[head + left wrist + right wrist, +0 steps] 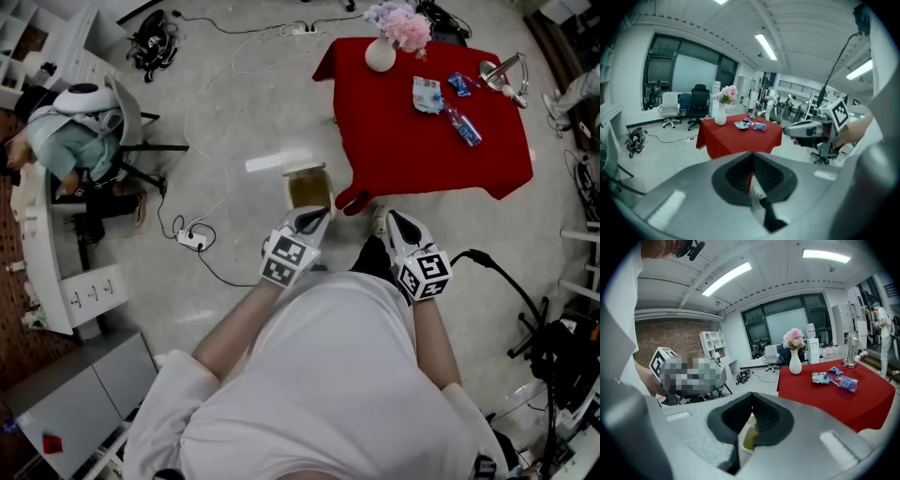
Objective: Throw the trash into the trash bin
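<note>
A red-clothed table (422, 150) carries the trash: a crumpled wrapper (427, 94), a small blue wrapper (458, 83) and a plastic bottle (465, 127). An open trash bin (307, 190) stands on the floor at the table's near left corner. My left gripper (317, 217) hangs just short of the bin, its jaws shut and empty (752, 157). My right gripper (392, 217) is beside it near the table's front edge, also shut with nothing held (751, 397). Below the right jaws a bit of the bin's rim (749, 439) shows. Wrapper (819, 377) and bottle (846, 383) lie far ahead.
A white vase of pink flowers (381, 54) and a metal lamp (502, 73) also stand on the table. A power strip with cables (192, 239) lies on the floor at left. A seated person (70, 136) is by the white desk. A chair base (553, 347) stands at right.
</note>
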The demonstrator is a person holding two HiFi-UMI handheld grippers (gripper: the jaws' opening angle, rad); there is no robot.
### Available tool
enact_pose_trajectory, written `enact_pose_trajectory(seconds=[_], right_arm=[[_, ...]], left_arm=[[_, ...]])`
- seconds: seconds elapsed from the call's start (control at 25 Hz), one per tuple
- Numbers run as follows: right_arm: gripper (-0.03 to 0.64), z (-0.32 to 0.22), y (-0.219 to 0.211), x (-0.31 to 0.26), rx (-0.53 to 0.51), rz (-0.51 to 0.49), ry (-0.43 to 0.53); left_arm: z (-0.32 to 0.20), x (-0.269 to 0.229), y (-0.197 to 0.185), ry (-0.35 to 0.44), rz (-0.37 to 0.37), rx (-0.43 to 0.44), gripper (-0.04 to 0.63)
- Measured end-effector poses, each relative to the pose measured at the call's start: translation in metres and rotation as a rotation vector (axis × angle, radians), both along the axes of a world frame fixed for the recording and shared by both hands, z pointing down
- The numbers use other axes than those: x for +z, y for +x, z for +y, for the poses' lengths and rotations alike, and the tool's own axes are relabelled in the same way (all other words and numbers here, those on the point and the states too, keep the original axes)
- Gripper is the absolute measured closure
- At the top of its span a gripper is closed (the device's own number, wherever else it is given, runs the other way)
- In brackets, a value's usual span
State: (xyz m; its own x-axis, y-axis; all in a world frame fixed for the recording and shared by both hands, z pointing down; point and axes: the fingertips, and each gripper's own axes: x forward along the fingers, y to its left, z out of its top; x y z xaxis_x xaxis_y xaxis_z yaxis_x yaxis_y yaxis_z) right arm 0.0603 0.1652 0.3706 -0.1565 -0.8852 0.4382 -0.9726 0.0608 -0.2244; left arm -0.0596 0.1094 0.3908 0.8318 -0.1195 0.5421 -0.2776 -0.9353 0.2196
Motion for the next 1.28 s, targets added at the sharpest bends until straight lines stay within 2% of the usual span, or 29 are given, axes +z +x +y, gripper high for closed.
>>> enact_pose_trajectory(seconds=[0.12,0.44,0.68,0.96,1.08,1.28], right_arm=[[0.617,-0.006,0.026,-0.004,-0.007,0.003,0.014],[0.617,-0.025,0.104,-0.006,-0.075,0.003,0.017],[0.617,-0.039,0.154,0.003,-0.142,-0.008,0.005],[0.615,-0.056,0.216,0.018,-0.189,0.005,-0.032],[0.576,-0.062,0.247,0.027,-0.199,0.010,-0.057],[0.565,-0.071,0.298,0.042,-0.210,0.016,-0.092]], left_arm=[[-0.007,-0.005,0.030,0.030,0.025,-0.023,0.591],[-0.020,-0.018,0.121,0.044,0.053,-0.088,0.591],[-0.029,-0.017,0.177,0.041,0.033,-0.141,0.591],[-0.042,-0.006,0.242,0.050,0.043,-0.164,0.591],[-0.049,-0.003,0.270,0.051,0.037,-0.165,0.591],[-0.054,0.009,0.313,0.033,-0.005,-0.148,0.591]])
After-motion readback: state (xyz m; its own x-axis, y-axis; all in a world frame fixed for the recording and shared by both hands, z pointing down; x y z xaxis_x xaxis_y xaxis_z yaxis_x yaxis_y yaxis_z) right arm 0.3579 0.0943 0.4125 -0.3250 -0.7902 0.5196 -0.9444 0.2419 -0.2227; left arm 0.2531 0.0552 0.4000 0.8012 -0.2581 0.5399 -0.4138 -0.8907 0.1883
